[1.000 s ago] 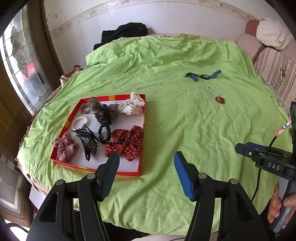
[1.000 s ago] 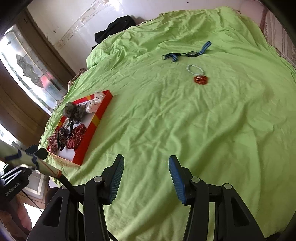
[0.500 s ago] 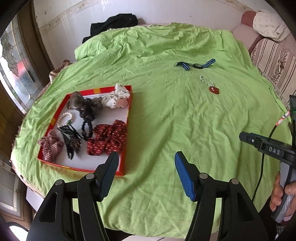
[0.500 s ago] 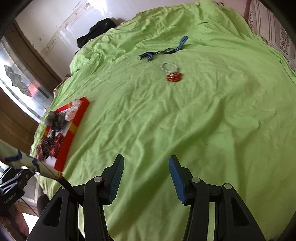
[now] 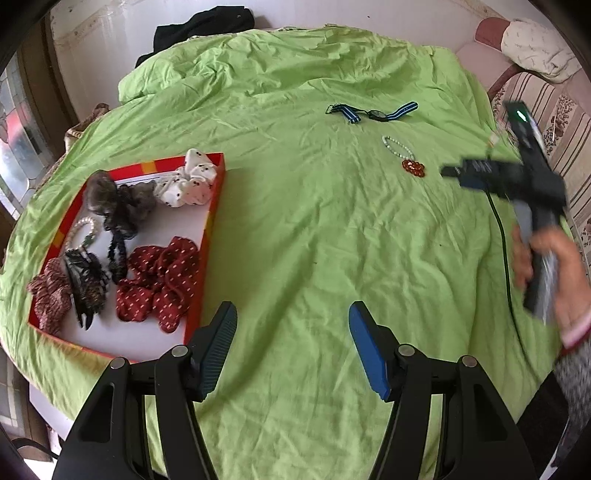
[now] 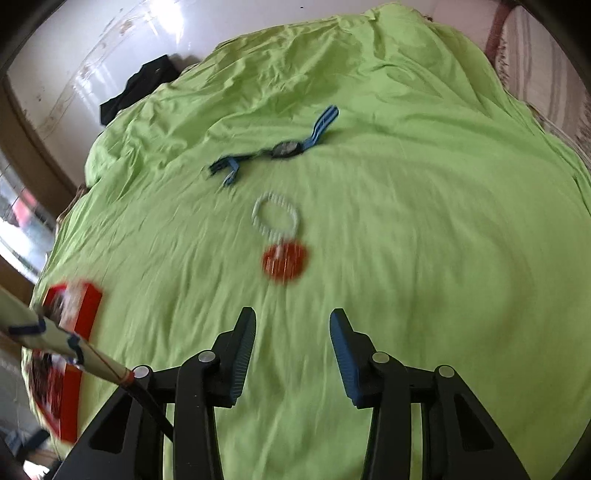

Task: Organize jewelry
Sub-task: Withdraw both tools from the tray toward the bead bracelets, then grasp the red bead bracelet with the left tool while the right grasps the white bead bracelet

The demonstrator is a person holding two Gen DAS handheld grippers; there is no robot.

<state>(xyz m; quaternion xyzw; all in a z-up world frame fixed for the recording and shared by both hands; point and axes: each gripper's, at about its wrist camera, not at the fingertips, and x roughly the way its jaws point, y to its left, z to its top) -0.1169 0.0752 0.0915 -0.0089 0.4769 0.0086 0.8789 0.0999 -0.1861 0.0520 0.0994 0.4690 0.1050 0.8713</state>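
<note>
A white bead bracelet with a red pendant (image 6: 282, 240) lies on the green cloth just ahead of my open, empty right gripper (image 6: 293, 325); it also shows in the left wrist view (image 5: 406, 155). A blue-strapped watch (image 6: 284, 147) lies beyond it and shows in the left wrist view too (image 5: 373, 112). A red-rimmed tray (image 5: 212, 221) at the left holds scrunchies, hair clips and a pearl bracelet. My left gripper (image 5: 291, 321) is open and empty over the cloth beside the tray's near right corner.
The round table is covered by a wrinkled green cloth (image 5: 314, 229). A black garment (image 5: 203, 27) lies at the far edge by the wall. A striped sofa (image 5: 561, 122) stands at the right. The right gripper's body and hand (image 5: 535, 221) show in the left wrist view.
My right gripper has moved forward toward the bracelet and watch, which now look much nearer. The left view has shifted slightly, the tray sliding left. Both grippers stay open.
</note>
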